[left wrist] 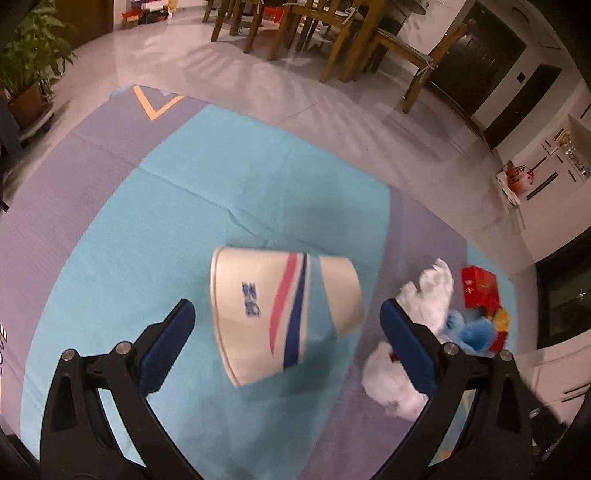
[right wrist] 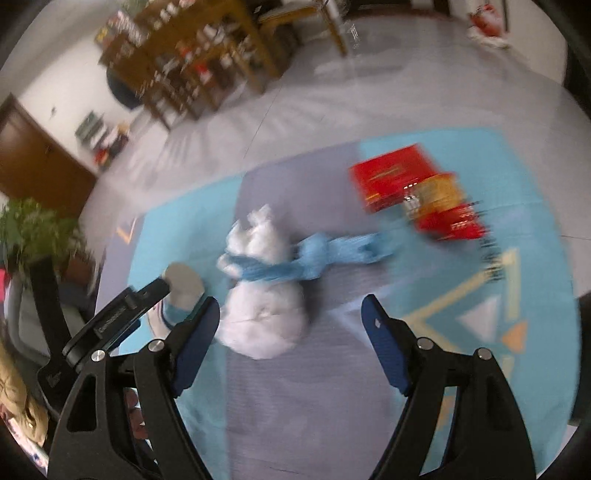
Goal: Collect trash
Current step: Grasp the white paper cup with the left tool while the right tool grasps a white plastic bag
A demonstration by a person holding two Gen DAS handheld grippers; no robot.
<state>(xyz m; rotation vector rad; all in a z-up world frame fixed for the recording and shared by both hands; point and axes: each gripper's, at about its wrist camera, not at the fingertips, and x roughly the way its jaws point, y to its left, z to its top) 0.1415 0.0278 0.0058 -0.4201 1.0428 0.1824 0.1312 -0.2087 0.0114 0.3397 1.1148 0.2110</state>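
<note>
A white paper cup [left wrist: 284, 314] with red and blue stripes lies on its side on the teal mat [left wrist: 147, 229]. My left gripper [left wrist: 286, 314] is open, its blue pads on either side of the cup, apart from it. To the right lie crumpled white tissue [left wrist: 428, 295], a blue wrapper [left wrist: 469, 332] and a red box [left wrist: 480, 288]. In the right wrist view my right gripper [right wrist: 290, 314] is open above the white tissue [right wrist: 264, 295], which is crossed by the blue wrapper [right wrist: 325, 254]. The red box [right wrist: 391, 177] and a red-yellow packet [right wrist: 443, 210] lie beyond. The cup [right wrist: 181, 291] shows at the left.
Wooden chairs and a table [left wrist: 332, 33] stand on the tiled floor beyond the mat. A potted plant [left wrist: 29, 66] is at the far left. A wooden shelf [right wrist: 192, 62] with several items and a brown door [right wrist: 33, 158] show in the right wrist view.
</note>
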